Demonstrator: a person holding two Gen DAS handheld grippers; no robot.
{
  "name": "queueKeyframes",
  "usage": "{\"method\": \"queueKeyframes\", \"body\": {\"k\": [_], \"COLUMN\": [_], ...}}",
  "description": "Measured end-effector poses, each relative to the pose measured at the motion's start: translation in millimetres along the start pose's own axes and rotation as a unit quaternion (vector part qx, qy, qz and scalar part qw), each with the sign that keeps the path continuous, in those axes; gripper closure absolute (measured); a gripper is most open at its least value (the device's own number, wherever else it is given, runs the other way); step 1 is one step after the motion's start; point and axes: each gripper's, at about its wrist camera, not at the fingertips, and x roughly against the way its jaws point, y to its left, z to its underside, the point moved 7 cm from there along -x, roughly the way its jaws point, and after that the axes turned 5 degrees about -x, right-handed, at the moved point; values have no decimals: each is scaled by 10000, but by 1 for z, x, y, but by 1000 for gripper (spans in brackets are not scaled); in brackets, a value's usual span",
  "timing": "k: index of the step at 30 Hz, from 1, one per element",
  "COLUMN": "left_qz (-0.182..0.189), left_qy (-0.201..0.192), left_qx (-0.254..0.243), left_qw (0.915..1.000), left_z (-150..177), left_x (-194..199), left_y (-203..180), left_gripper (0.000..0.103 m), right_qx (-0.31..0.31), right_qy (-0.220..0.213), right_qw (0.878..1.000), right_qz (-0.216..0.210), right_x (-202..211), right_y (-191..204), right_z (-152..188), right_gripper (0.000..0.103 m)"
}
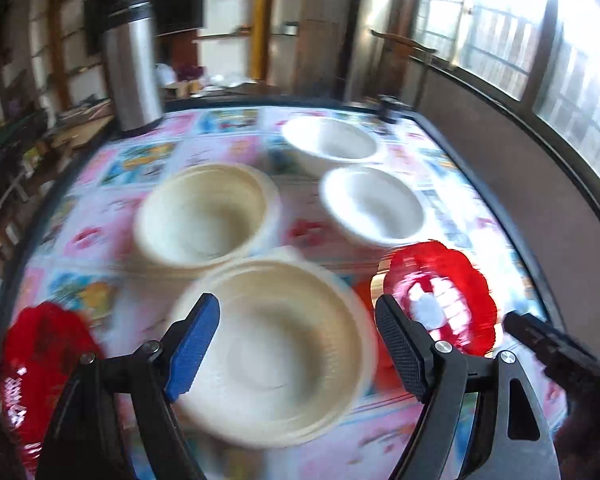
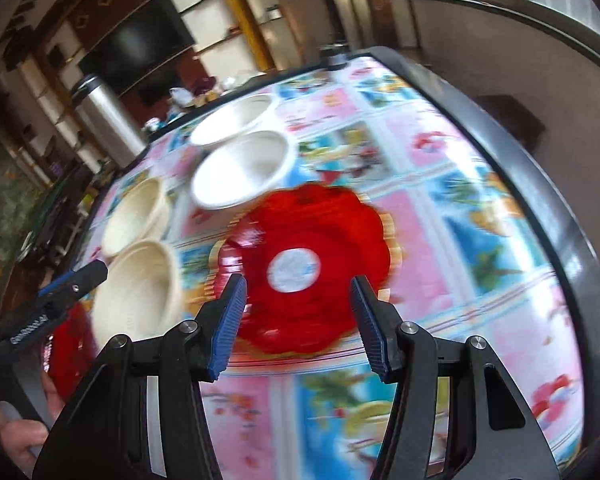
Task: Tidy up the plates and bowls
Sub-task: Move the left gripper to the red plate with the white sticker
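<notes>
1. The table (image 1: 452, 168), covered in a bright patterned cloth, carries six pieces of tableware, all apart from one another — none appears stacked yet, though blur leaves some doubt about the farther cream one, so the sorting looks barely begun.
2. Two cream bowls sit on the left side: the near cream bowl (image 1: 276, 356) lies directly ahead of the left gripper (image 1: 296, 348), and the far cream bowl (image 1: 204, 216) stands just behind it, close but not nested.
3. Two white bowls sit farther back: the nearer white bowl (image 1: 374, 204) and, just beyond it, the rear white bowl (image 1: 332, 140).
4. Two red plates lie well apart — the right red plate (image 2: 308, 264) with a pale centre, and the left red plate (image 1: 40, 364) at the table's near-left edge.
5. The left gripper stands wide, its fingers framing the near cream bowl from above without touching it; nothing is held.
6. The right gripper (image 2: 298, 324) is parted to a middling width, hovering over the right red plate with nothing between its pads.
7. A steel flask (image 1: 132, 68) stands at the far left corner, outside the task.
8. What remains, as I judge it: nest cream with cream, white with white, and bring the two red plates together — essentially everything.
</notes>
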Motion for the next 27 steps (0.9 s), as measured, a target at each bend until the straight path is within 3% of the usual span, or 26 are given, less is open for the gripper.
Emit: {"method": "queueKeyframes", "body": {"k": [6, 10, 16, 22, 27], "left_qz": [310, 350, 330, 450, 525], "left_qy": [541, 897, 1146, 980, 1293], "left_qx": [-254, -383, -579, -648, -539], "left_qw": [9977, 9946, 9912, 9920, 9887], "left_z": [-9, -8, -2, -15, -2], "left_x": [-46, -70, -86, -78, -93], "left_y": [-46, -58, -70, -78, -74], "left_gripper": [23, 23, 23, 23, 23], "right_qx": [-314, -465, -470, -516, -539], "right_qy": [144, 215, 285, 366, 355], "right_qw": [9994, 9987, 9985, 9980, 9978], "right_qz": [7, -30, -7, -85, -182], "right_x": [-9, -19, -33, -41, -42], "right_y": [-34, -47, -57, -57, -57], "right_z": [-6, -12, -16, -15, -16], "right_gripper": [49, 49, 49, 49, 49]}}
